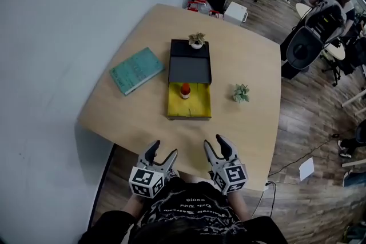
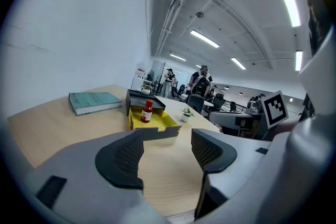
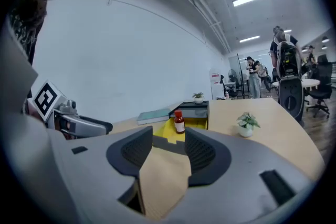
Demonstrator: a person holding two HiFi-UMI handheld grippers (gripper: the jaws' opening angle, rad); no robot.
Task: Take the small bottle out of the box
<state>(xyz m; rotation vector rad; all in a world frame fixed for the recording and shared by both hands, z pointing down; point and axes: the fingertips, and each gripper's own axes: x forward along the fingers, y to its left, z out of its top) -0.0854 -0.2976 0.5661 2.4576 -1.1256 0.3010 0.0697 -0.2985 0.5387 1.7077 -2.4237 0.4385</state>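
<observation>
A small brown bottle [image 1: 185,90] with a red cap stands upright in the yellow drawer [image 1: 189,104] that is pulled out of the dark grey box [image 1: 190,62] in mid-table. The bottle [image 2: 147,111] shows far ahead in the left gripper view, and the bottle [image 3: 179,122] also stands beyond the jaws in the right gripper view. My left gripper [image 1: 163,152] and right gripper [image 1: 215,144] hover at the table's near edge, well short of the drawer. Both stand open with nothing between their jaws.
A teal book [image 1: 136,70] lies left of the box. One small potted plant [image 1: 197,40] sits on top of the box, another [image 1: 241,93] stands on the table to its right. Behind the table are office chairs, people and floor clutter.
</observation>
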